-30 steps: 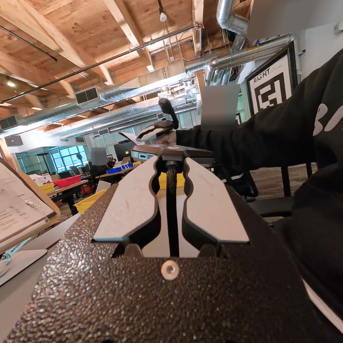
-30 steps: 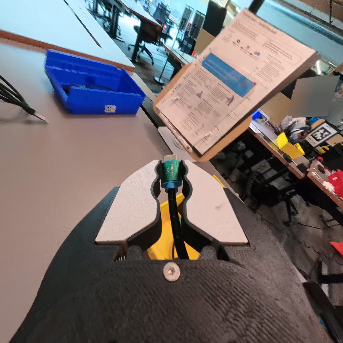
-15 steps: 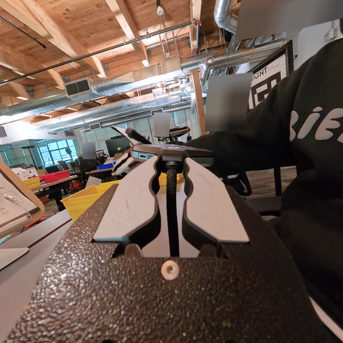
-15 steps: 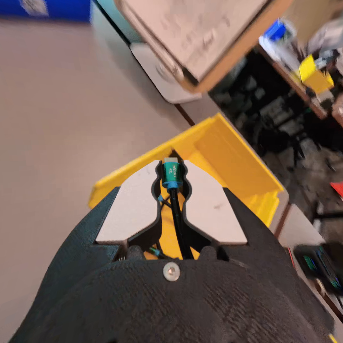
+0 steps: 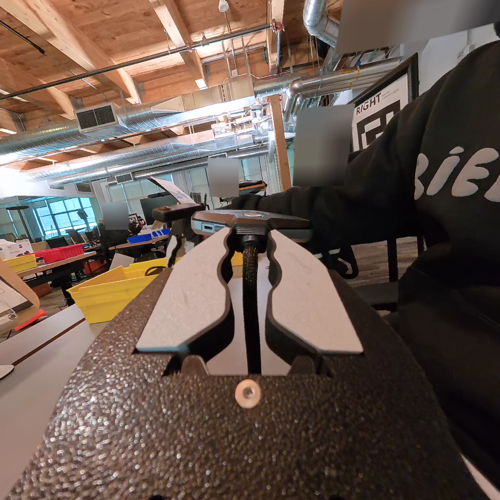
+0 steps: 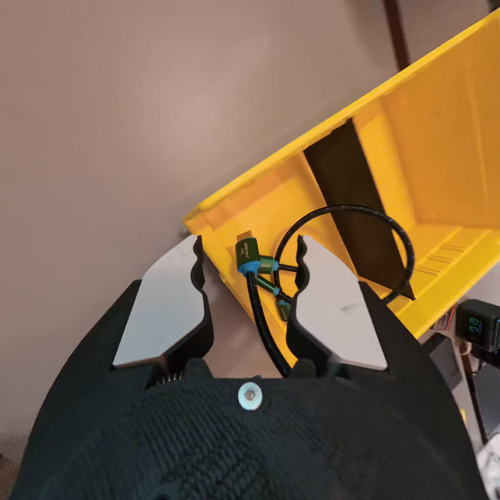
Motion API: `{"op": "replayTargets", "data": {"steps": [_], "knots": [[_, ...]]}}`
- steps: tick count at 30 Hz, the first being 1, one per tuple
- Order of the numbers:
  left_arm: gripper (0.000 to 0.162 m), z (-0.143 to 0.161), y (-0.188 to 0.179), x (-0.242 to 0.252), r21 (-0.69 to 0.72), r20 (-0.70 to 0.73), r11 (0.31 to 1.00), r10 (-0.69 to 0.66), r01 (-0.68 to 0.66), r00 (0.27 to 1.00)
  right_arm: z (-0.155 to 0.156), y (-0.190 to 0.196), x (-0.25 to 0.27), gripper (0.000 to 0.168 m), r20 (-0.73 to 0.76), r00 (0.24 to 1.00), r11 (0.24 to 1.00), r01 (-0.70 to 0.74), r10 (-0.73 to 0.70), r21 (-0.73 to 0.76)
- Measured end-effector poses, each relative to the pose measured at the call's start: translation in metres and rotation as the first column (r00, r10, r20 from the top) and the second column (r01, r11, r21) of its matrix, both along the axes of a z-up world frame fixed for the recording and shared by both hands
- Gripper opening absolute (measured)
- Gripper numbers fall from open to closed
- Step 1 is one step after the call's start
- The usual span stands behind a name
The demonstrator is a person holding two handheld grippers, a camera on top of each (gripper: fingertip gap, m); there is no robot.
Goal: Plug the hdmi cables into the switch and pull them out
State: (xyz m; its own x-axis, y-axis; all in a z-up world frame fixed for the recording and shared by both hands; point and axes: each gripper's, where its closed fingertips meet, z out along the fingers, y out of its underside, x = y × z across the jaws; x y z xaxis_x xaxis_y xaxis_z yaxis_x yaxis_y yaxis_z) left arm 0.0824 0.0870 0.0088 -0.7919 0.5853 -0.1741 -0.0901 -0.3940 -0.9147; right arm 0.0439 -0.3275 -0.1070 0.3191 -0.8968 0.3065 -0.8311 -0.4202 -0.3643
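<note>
In the left wrist view my left gripper (image 5: 250,232) is shut on the black braided cable (image 5: 250,273) just behind the dark grey HDMI switch (image 5: 251,217), and holds the switch up level in the air. A side port shows on the switch's left face. In the right wrist view my right gripper (image 6: 247,238) is open above the near corner of a yellow bin (image 6: 405,140). A green HDMI plug (image 6: 247,257) with a blue collar sits loose between the spread fingers, touching neither. Two more green plugs (image 6: 266,266) and a black cable loop (image 6: 351,208) lie in the bin.
The bin has a black divider (image 6: 349,189) and sits on a beige table (image 6: 135,108). A small black device with a green display (image 6: 476,324) lies right of it. The yellow bin (image 5: 108,286) and a person's black sleeve (image 5: 405,205) show in the left wrist view.
My right gripper swung down from the paper stand to the yellow bin and opened, letting go of the green plug. My left gripper kept its hold on the switch cable and turned slightly.
</note>
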Motion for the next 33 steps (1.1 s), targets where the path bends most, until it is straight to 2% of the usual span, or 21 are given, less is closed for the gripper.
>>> {"op": "replayTargets", "data": {"steps": [3, 10, 14, 17, 20, 22, 23, 24, 25, 29, 31, 33], "knots": [[0.022, 0.002, 0.001, -0.003, -0.005, -0.005, 1.000, -0.011, 0.011, 1.000, 0.015, 0.008, 0.005, 0.068, 0.109, 0.994, 0.999, -0.004, 0.000, 0.036], [0.022, 0.008, 0.006, -0.005, -0.024, 0.001, 1.000, -0.017, 0.017, 1.000, 0.024, 0.012, -0.006, 0.060, 0.215, 0.977, 0.998, 0.021, -0.006, -0.065], [0.022, 0.009, 0.007, -0.005, -0.027, -0.004, 0.999, -0.021, 0.021, 1.000, 0.010, 0.012, -0.049, 0.058, 0.076, 0.992, 0.993, 0.100, -0.096, -0.055], [0.022, 0.008, 0.006, -0.007, -0.025, 0.001, 0.999, -0.024, 0.024, 1.000, -0.022, 0.040, -0.087, 0.053, -0.051, 0.997, 0.995, 0.067, -0.064, 0.075], [0.022, 0.007, 0.005, -0.010, -0.021, 0.001, 0.999, -0.040, 0.040, 0.999, -0.056, 0.046, -0.107, 0.053, -0.084, 0.992, 0.992, 0.096, -0.089, 0.077], [0.022, 0.005, 0.003, -0.013, -0.017, 0.003, 0.999, -0.049, 0.049, 0.999, -0.076, 0.053, -0.113, 0.042, -0.089, 0.993, 0.990, 0.092, -0.082, 0.109], [0.022, 0.005, 0.002, -0.015, -0.014, 0.008, 0.999, -0.052, 0.052, 0.999, -0.082, 0.057, -0.112, 0.029, -0.077, 0.995, 0.989, 0.078, -0.069, 0.122], [0.022, 0.004, 0.001, -0.016, -0.012, 0.013, 0.998, -0.054, 0.054, 0.998, -0.083, 0.062, -0.109, 0.013, -0.046, 0.998, 0.987, 0.055, -0.049, 0.148], [0.022, 0.004, 0.001, -0.017, -0.010, 0.017, 0.998, -0.057, 0.057, 0.998, -0.083, 0.064, -0.108, 0.007, -0.034, 0.999, 0.987, 0.043, -0.038, 0.157], [0.022, 0.006, -0.001, -0.018, -0.014, 0.014, 0.998, -0.066, 0.066, 0.998, -0.083, 0.066, -0.111, 0.007, -0.087, 0.996, 0.990, 0.001, 0.011, 0.139], [0.022, 0.005, -0.001, -0.018, -0.013, 0.009, 0.998, -0.069, 0.069, 0.998, -0.080, 0.053, -0.113, 0.006, -0.121, 0.993, 0.999, 0.015, -0.009, 0.042], [0.022, 0.005, -0.001, -0.017, -0.013, 0.010, 0.998, -0.064, 0.065, 0.998, -0.062, 0.038, -0.109, 0.006, -0.073, 0.996, 0.998, 0.049, -0.051, -0.033]]}}
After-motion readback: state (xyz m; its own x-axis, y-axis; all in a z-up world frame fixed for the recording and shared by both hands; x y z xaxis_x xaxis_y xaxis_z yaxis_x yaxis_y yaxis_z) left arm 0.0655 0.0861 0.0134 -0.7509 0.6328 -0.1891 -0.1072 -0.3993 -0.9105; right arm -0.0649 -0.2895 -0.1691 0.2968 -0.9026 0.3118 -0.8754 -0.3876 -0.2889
